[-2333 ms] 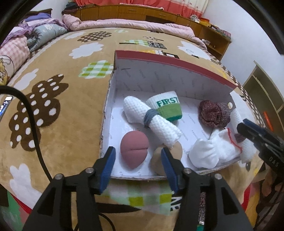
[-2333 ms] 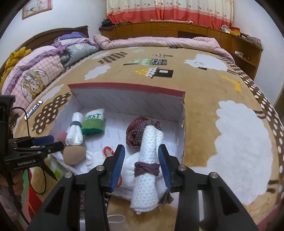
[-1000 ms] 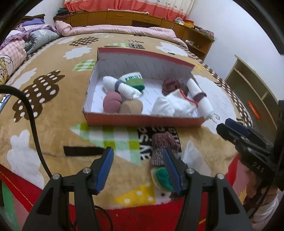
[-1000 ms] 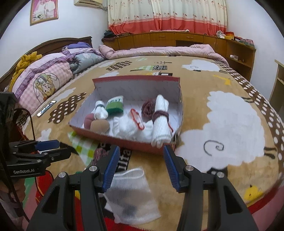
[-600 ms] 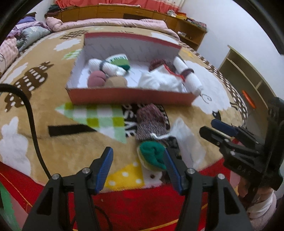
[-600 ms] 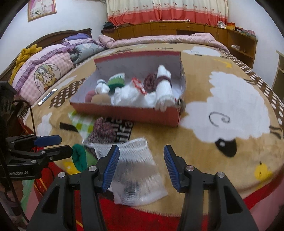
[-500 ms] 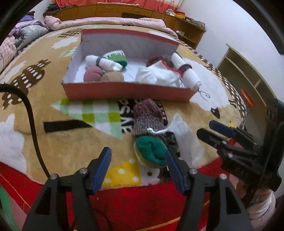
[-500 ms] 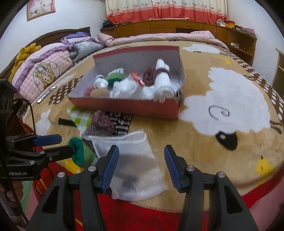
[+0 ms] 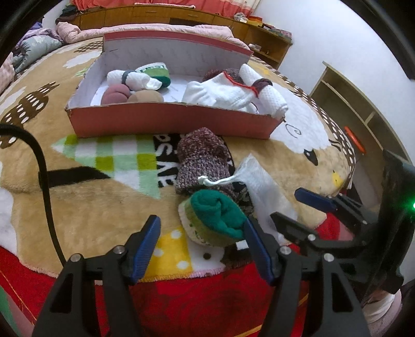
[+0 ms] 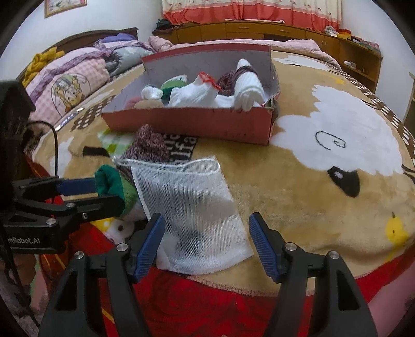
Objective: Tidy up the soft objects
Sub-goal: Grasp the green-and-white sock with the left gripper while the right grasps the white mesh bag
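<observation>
Lying flat, white mesh bag [image 10: 192,207], rolled green sock [image 9: 220,217]

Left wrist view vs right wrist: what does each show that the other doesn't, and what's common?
Left wrist only: the white drawstring cord lying over the maroon knit sock roll, and an open wooden shelf unit.
Right wrist only: the whole white mesh bag, pink quilts and curtains.
Both: the red cardboard box of rolled soft items, the green sock roll, the cartoon blanket. The right gripper jaws are opening over the bag.

"Robot.AI" on left claw [image 10: 85,193] (partly cut)
</observation>
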Tool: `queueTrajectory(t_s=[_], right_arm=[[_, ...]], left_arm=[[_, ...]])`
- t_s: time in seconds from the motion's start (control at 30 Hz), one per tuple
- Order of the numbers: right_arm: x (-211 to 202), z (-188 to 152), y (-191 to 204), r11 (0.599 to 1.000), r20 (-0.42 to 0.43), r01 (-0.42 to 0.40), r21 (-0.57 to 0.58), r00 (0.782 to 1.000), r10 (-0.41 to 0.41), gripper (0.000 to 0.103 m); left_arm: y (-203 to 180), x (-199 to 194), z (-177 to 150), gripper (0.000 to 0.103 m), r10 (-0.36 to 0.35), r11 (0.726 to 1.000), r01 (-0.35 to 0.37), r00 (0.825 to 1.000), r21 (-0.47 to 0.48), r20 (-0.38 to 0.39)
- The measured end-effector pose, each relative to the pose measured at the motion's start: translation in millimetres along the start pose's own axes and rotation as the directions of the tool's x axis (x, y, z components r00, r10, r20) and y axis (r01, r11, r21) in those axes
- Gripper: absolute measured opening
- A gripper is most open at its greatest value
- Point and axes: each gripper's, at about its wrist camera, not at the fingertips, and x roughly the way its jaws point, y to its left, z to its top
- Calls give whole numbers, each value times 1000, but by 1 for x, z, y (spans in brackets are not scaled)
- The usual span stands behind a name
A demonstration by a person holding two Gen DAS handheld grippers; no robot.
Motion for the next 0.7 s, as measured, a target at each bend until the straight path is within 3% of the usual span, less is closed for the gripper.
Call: queueTrajectory(t_s=[0.43,0.53,0.6,0.7], right_arm=[[17,-15,2,999,-9,22,-26,1000,-22,65],[17,-17,3,999,-2,44,-23,999,-44,52],[15,-18,4,998,4,55,-23,998,-55,39],[13,-18,0,999,10,51,-7,999,-51,28]], left_arm=[[-4,25,-3,70,-51,998,50,997,-23,-53],[-8,26,-3,69,-39,999,38,998,-7,-53],[-8,26,-3,62,-53,999,53,997,-8,-55],[-10,26,-4,52,-77,997,76,996,-7,-56]])
